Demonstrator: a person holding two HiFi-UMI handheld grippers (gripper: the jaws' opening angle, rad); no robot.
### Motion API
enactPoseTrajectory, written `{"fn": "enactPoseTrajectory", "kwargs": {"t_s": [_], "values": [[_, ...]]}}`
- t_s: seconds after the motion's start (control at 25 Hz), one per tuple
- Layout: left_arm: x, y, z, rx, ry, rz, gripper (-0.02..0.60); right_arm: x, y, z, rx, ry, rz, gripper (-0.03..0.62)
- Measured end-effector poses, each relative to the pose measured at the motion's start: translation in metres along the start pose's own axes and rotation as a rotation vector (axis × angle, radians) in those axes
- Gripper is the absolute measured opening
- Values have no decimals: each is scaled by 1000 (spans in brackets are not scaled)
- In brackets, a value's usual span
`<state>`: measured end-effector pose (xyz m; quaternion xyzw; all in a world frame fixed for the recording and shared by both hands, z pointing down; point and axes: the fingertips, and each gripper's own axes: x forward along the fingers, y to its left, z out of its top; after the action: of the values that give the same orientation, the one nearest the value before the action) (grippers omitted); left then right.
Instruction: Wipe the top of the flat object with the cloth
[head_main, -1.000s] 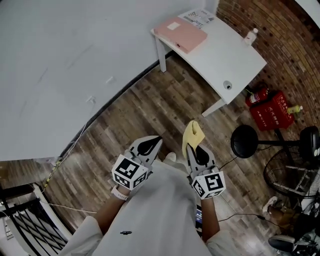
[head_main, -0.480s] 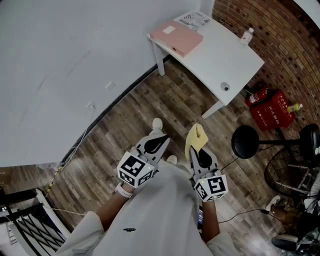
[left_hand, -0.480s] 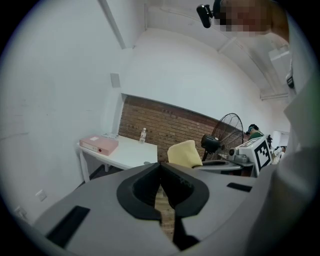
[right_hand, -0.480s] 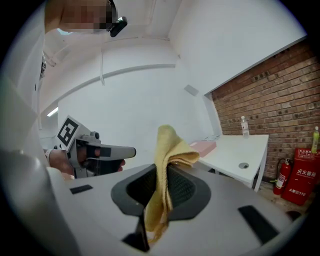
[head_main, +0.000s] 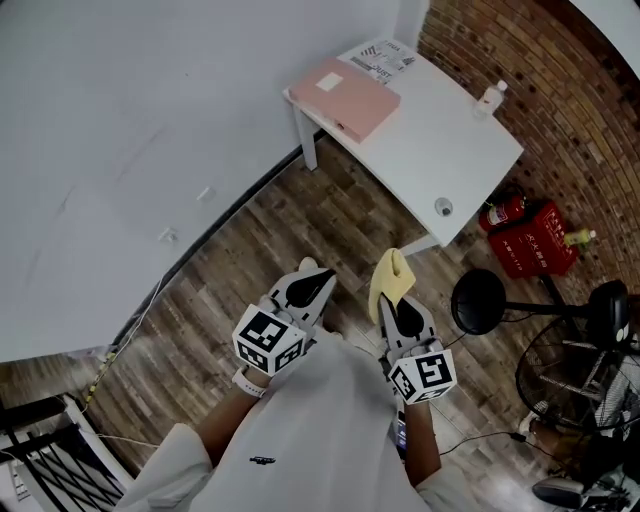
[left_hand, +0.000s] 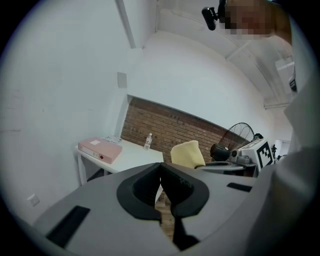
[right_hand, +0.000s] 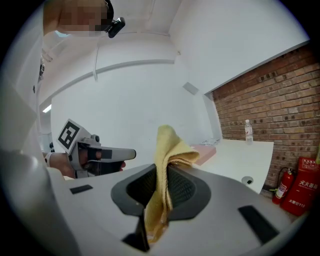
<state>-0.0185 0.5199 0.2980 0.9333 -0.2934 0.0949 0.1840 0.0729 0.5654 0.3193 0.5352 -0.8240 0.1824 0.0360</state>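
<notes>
A flat pink folder (head_main: 340, 97) lies on the far left end of a white table (head_main: 440, 135), well ahead of both grippers. My right gripper (head_main: 392, 298) is shut on a yellow cloth (head_main: 388, 276), which sticks up out of the jaws (right_hand: 167, 150). My left gripper (head_main: 318, 281) is held beside it, shut with nothing in it. In the left gripper view the folder (left_hand: 100, 149) shows beyond the closed jaws, with the cloth (left_hand: 187, 154) off to the right. Both grippers hang over the wooden floor, away from the table.
A small bottle (head_main: 490, 97) and printed papers (head_main: 378, 55) lie on the table. A red box and fire extinguisher (head_main: 528, 225), a black stool (head_main: 480, 300) and a floor fan (head_main: 570, 365) stand to the right by the brick wall. A cable runs along the wall at left.
The view has shifted as I step across the floor toward the table. My left gripper has come forward level with the right one. The cloth stays clamped in the right gripper.
</notes>
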Motion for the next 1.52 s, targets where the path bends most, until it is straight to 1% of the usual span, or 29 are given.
{"fn": "enactPoseTrajectory", "kwargs": {"t_s": [0.12,0.28,0.56,0.64,0.8,0.92,1.0,1.2,1.36,1.44,1.52], "values": [[15,32,17,-14,-8,5,17,35,-12,17,3,-4,-15,60],[32,76,45,-23,-17,-6,17,84,-18,48,-6,-11,-18,60],[61,161,85,-35,-25,-29,17,171,-49,83,31,-13,-89,60],[68,187,94,-34,-26,-28,17,197,-57,92,34,-12,-99,60],[75,229,105,-43,-30,-26,17,236,-65,108,5,-10,-107,60],[81,251,107,-60,-18,-35,17,255,-69,112,14,10,-133,60],[87,262,110,-63,-11,-39,17,267,-70,113,14,25,-133,60],[105,272,117,-60,-13,-47,17,288,-82,112,8,60,-123,60],[116,287,118,-88,-4,-20,17,310,-88,115,31,74,-86,60],[128,295,119,-88,6,-5,17,322,-99,119,72,68,-66,60],[141,304,122,-91,19,6,17,335,-113,124,86,66,-56,60]]}}
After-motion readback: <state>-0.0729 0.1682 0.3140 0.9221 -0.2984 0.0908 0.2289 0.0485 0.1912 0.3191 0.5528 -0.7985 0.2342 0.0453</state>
